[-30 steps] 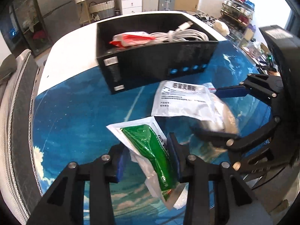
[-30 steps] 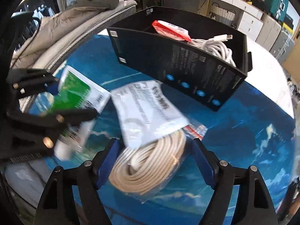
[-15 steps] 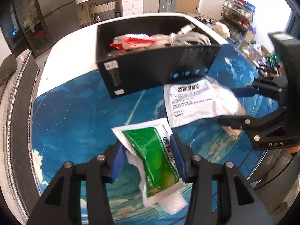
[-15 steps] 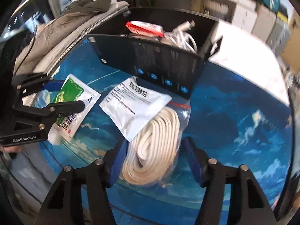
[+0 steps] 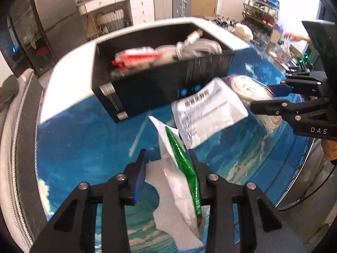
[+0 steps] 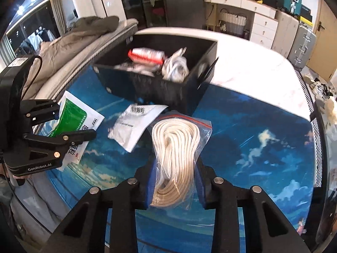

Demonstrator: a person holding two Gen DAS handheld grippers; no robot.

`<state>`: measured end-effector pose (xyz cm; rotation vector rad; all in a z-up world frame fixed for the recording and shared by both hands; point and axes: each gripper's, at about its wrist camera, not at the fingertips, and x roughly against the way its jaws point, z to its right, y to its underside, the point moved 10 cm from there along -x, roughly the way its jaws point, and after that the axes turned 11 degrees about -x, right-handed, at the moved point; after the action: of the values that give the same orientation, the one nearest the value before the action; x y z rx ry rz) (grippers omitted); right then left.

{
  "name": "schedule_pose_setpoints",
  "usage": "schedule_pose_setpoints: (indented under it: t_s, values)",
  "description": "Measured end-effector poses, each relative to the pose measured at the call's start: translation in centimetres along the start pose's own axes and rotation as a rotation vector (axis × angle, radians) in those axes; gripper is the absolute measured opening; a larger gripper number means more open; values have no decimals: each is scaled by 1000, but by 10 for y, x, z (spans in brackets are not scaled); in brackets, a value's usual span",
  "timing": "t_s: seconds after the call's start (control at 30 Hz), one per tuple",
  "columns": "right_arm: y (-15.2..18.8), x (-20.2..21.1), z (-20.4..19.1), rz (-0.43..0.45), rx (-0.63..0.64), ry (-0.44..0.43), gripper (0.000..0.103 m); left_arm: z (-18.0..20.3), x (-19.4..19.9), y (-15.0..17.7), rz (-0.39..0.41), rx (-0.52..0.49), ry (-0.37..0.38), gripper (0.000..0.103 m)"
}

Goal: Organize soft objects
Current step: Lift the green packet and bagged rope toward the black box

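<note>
My left gripper (image 5: 167,162) is shut on a green-and-white pouch (image 5: 181,168), held on edge above the blue mat; it also shows in the right wrist view (image 6: 71,118). My right gripper (image 6: 174,168) is shut on a clear zip bag of coiled cream cable (image 6: 175,147), lifted off the mat; the bag also shows in the left wrist view (image 5: 250,94). A white printed packet (image 6: 137,124) lies on the mat between them, in front of the black box (image 6: 155,86). The box holds a red-and-white packet (image 6: 147,54) and white cables (image 6: 175,66).
The blue sky-print mat (image 6: 252,139) covers the near part of a white round table (image 6: 248,67). A grey padded chair with a jacket (image 6: 80,40) stands left of the table. Drawers and suitcases (image 6: 284,25) line the far wall.
Both grippers have closed on and lifted their items. The green pouch turned from flat to on edge. The cable bag rose off the mat and the white packet slid off it.
</note>
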<state>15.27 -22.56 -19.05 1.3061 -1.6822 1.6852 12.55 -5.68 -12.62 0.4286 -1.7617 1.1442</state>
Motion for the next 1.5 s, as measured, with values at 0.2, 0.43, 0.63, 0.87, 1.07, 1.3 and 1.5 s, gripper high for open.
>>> schedule_pose_setpoints:
  t_s: [0.2, 0.43, 0.63, 0.87, 1.07, 1.3, 1.5]
  values:
    - [1, 21, -15, 37, 1, -17, 32, -2, 17, -11, 47, 11, 20, 38]
    - [7, 24, -18, 29, 20, -31, 32, -10, 6, -3, 19, 43, 15, 47]
    - [14, 5, -31, 10, 25, -33, 32, -4, 5, -2, 10, 35, 12, 30]
    - [21, -12, -36, -26, 21, -33, 32, 24, -16, 1, -39, -2, 54, 43]
    - [27, -15, -37, -42, 28, -32, 32, 34, -28, 5, -70, 10, 44, 77]
    - [37, -26, -30, -81, 22, -17, 32, 60, -26, 3, -53, -55, 64, 56]
    - [41, -30, -31, -87, 39, -8, 33, 62, -21, 4, -37, -99, 58, 39]
